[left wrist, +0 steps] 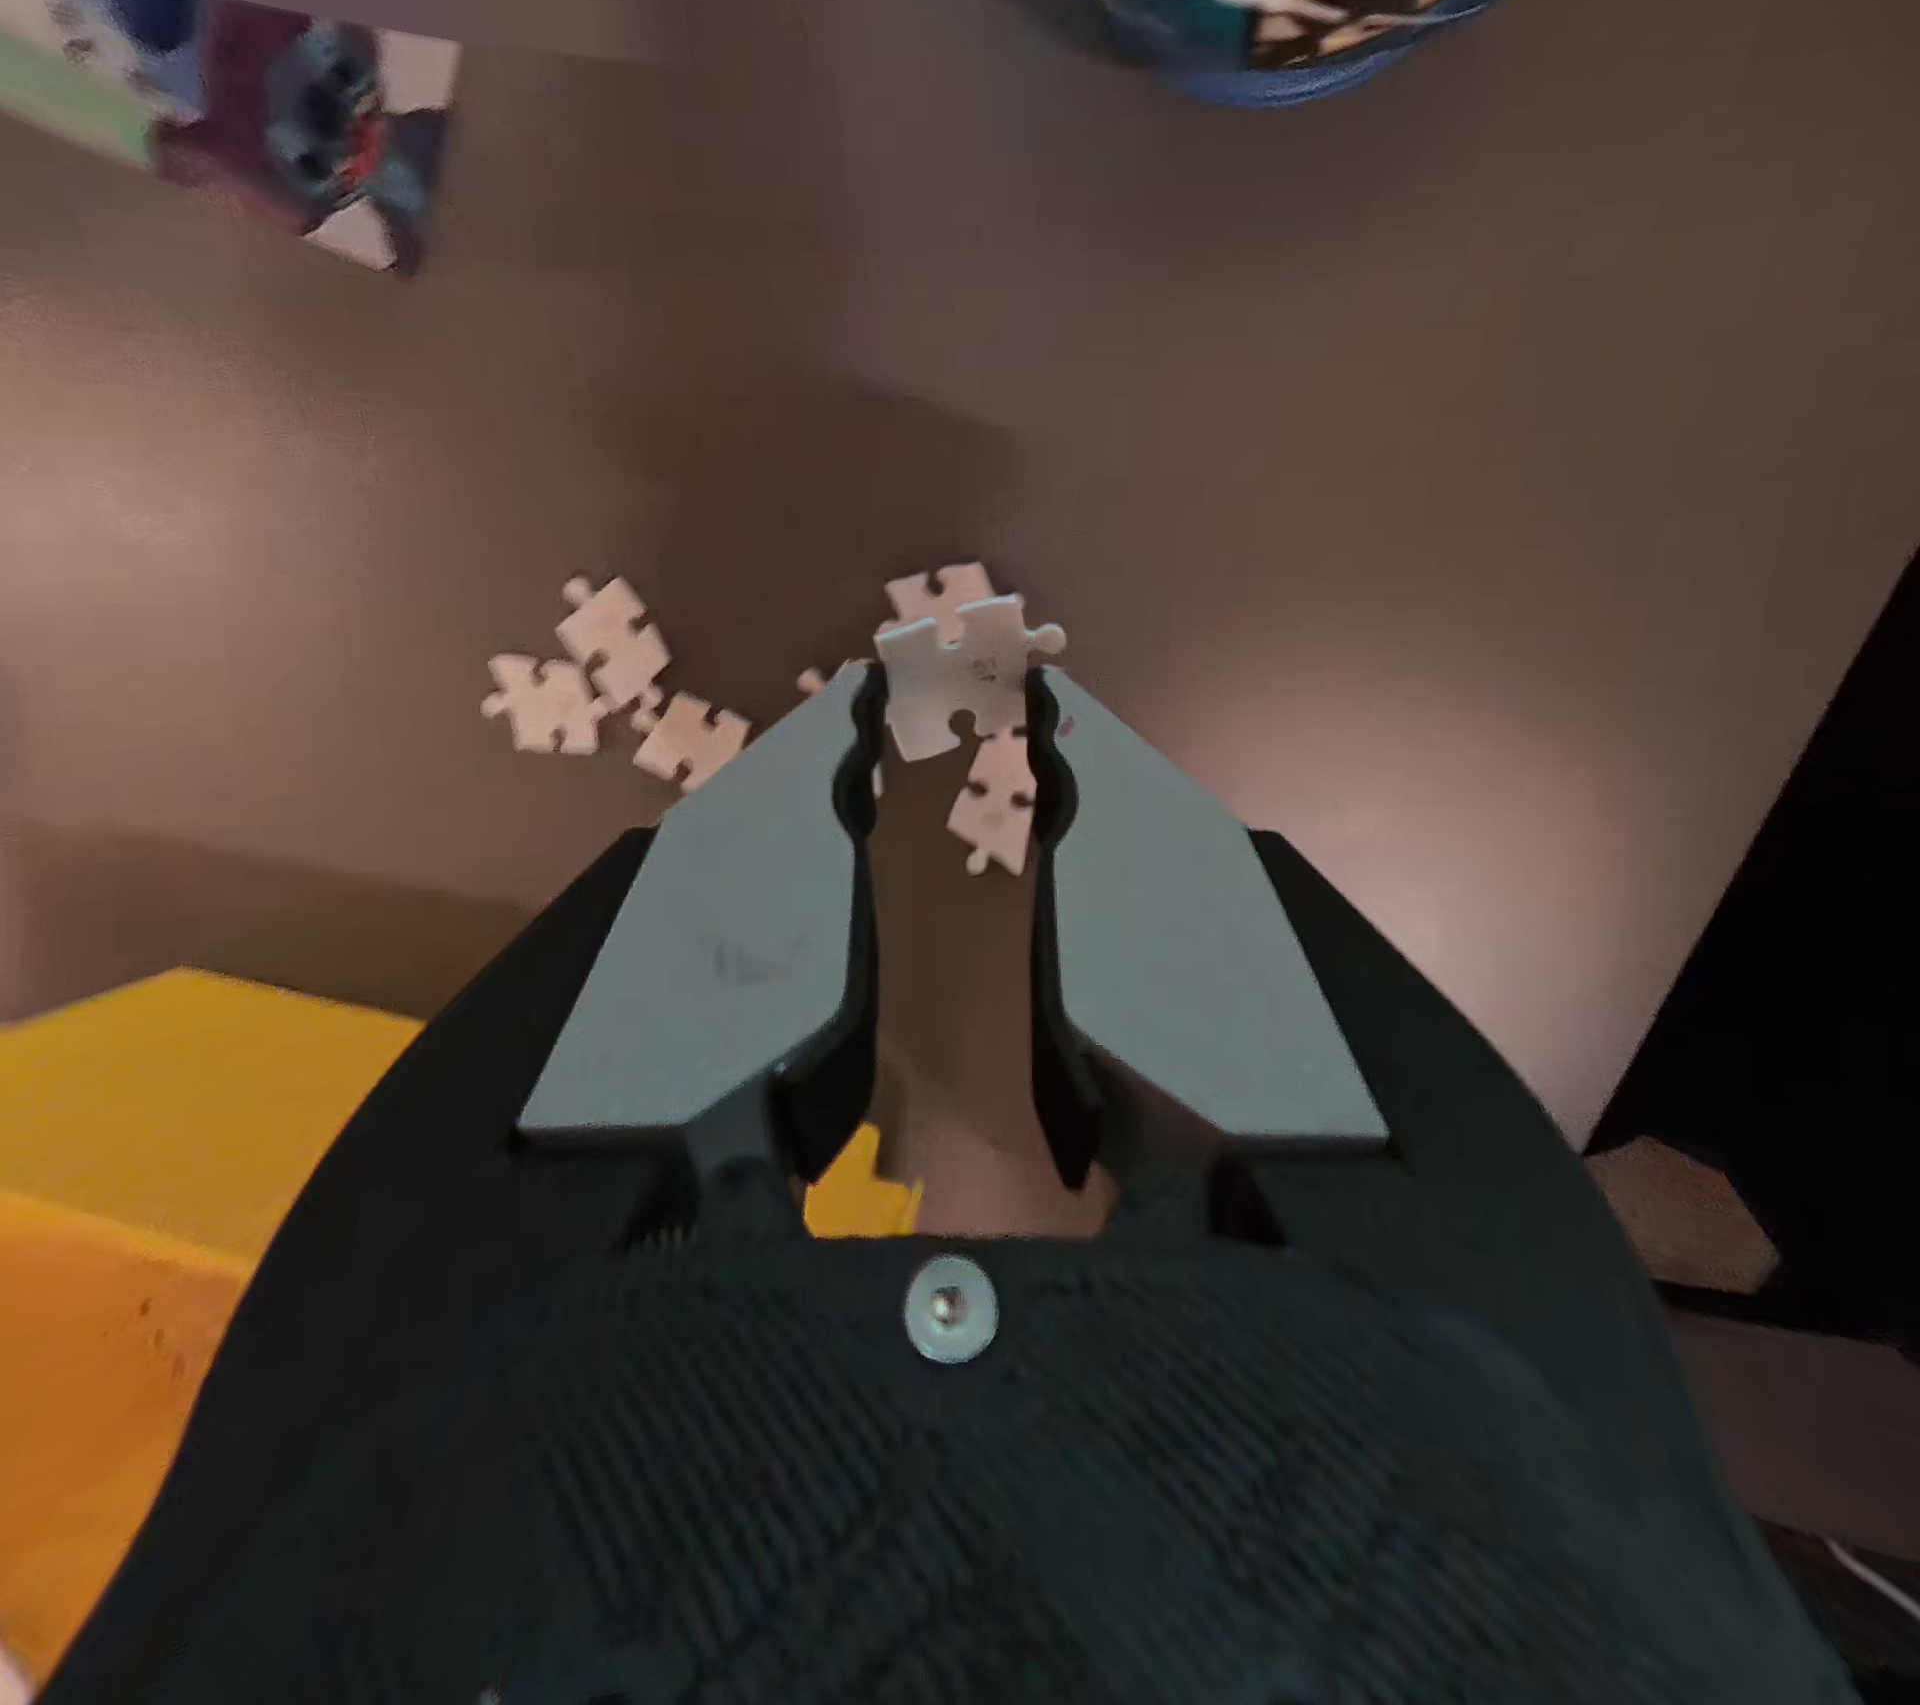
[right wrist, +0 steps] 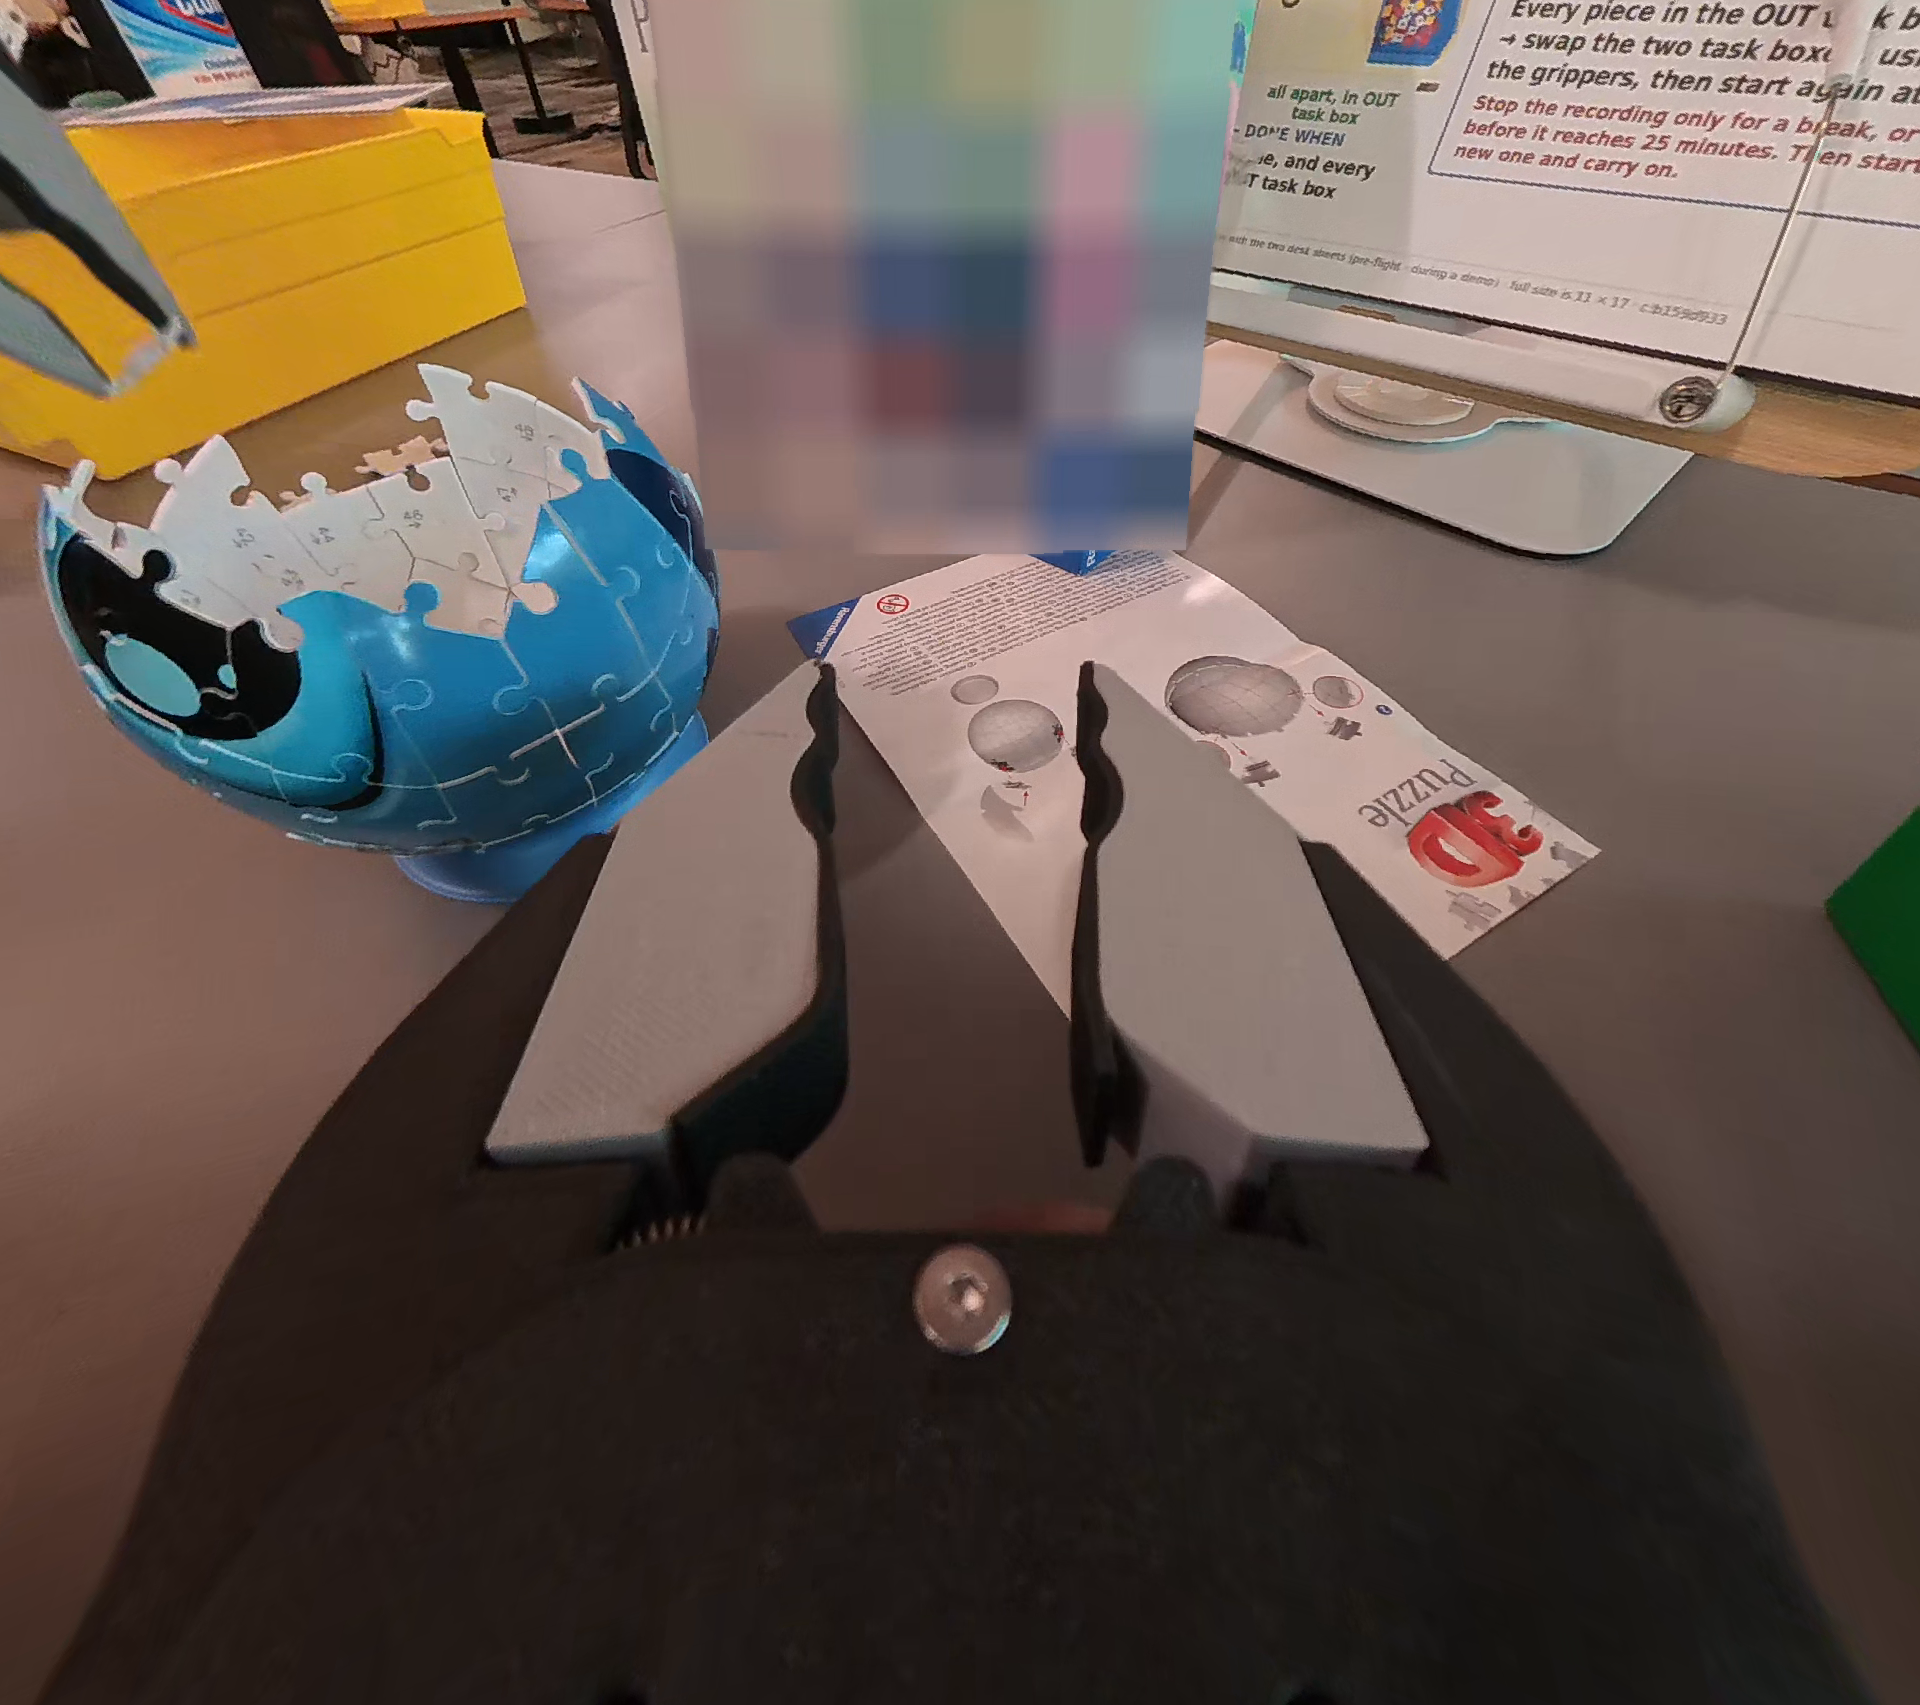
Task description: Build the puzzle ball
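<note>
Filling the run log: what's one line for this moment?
left gripper: shut on piece | right gripper: jaws open, empty | ball: half built on stand | loose pieces on table

Puzzle ball (right wrist: pixel 384 668) glossy plastic; leaflet (right wrist: pixel 1195 720) paper; right tongs (right wrist: pixel 951 689) matt, ribbed.

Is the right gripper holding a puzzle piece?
No, the right gripper is open and empty above the leaflet.
</note>
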Tool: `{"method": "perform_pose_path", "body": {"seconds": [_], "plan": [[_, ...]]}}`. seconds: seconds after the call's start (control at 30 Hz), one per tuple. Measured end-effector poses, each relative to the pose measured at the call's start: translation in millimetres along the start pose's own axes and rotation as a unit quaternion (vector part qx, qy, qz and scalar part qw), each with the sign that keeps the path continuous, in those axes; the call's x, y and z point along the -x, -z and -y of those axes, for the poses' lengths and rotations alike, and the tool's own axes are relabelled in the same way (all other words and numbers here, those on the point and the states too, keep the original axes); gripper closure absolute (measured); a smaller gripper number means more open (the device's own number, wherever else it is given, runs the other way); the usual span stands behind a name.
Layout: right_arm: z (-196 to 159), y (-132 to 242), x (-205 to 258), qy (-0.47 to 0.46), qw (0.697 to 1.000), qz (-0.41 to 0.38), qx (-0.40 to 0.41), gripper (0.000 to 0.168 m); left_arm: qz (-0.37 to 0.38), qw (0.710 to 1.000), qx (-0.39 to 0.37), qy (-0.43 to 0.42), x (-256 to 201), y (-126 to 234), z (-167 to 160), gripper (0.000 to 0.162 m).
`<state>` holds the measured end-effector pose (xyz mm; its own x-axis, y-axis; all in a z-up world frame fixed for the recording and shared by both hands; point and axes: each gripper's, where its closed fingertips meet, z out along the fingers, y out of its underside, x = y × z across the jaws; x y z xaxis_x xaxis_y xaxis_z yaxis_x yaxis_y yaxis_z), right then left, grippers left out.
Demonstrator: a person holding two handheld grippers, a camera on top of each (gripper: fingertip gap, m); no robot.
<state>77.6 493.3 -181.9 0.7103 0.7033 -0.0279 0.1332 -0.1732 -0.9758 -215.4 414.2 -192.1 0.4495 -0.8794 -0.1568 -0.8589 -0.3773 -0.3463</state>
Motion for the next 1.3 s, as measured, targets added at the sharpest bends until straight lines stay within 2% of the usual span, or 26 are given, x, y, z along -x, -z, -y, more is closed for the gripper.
{"method": "perform_pose_path", "body": {"seconds": [0.13, 0.33, 0.43, 0.47, 0.6, 0.73, 0.8, 1.0, 1.13, 1.2, 1.3], "plan": [[0.3, 1.2, 1.2, -0.001, 1.0, 0.003, -0.002, 0.125, -0.013, 1.0, 0.015, -0.021, -5.9, -39.4, 15.6, 0.138], [0.1, 1.4, 1.7, -0.003, 1.0, 0.006, -0.002, 0.125, -0.028, 0.999, 0.038, 0.002, 23.9, -71.1, 26.4, 0.138], [0.2, 1.6, 1.3, -0.005, 1.0, 0.005, -0.003, 0.125, -0.047, 0.996, 0.069, 0.011, 26.2, -88.3, 17.2, 0.136], [0.2, 1.5, 1.2, -0.006, 1.0, 0.006, -0.003, 0.125, -0.053, 0.997, 0.048, 0.019, 26.6, -87.7, 23.5, 0.137], [-0.3, 1.1, 0.7, -0.008, 1.0, 0.006, -0.001, 0.125, -0.036, 0.999, 0.019, 0.029, 38.1, -64.6, 25.7, 0.136], [-0.7, 0.7, 0.8, -0.006, 1.0, 0.004, 0.001, 0.125, 0.024, 0.998, -0.025, 0.046, 61.8, -7.2, 18.7, 0.133], [-1.0, 0.2, 0.3, -0.006, 1.0, 0.002, 0.003, 0.125, 0.024, 0.997, -0.057, 0.05, 62.5, 19.1, 13.3, 0.132], [-0.6, 1.2, -3.7, -0.007, 1.0, -0.011, 0.001, 0.125, 0.111, 0.984, -0.094, 0.107, 91.5, 83.5, -37.1, 0.132], [-0.5, 1.6, -7.0, -0.007, 1.0, -0.02, 0.001, 0.125, 0.166, 0.965, -0.088, 0.184, 123.6, 118.0, -106.9, 0.131], [-1.2, 0.4, -8.2, -0.005, 1.0, -0.024, 0.004, 0.125, 0.172, 0.955, -0.079, 0.227, 139.3, 124.6, -143.0, 0.131], [-1.4, -2.1, -9.8, 0.006, 0.999, -0.032, 0.007, 0.125, 0.141, 0.95, -0.044, 0.276, 154.0, 108.9, -190.3, 0.127]]}}
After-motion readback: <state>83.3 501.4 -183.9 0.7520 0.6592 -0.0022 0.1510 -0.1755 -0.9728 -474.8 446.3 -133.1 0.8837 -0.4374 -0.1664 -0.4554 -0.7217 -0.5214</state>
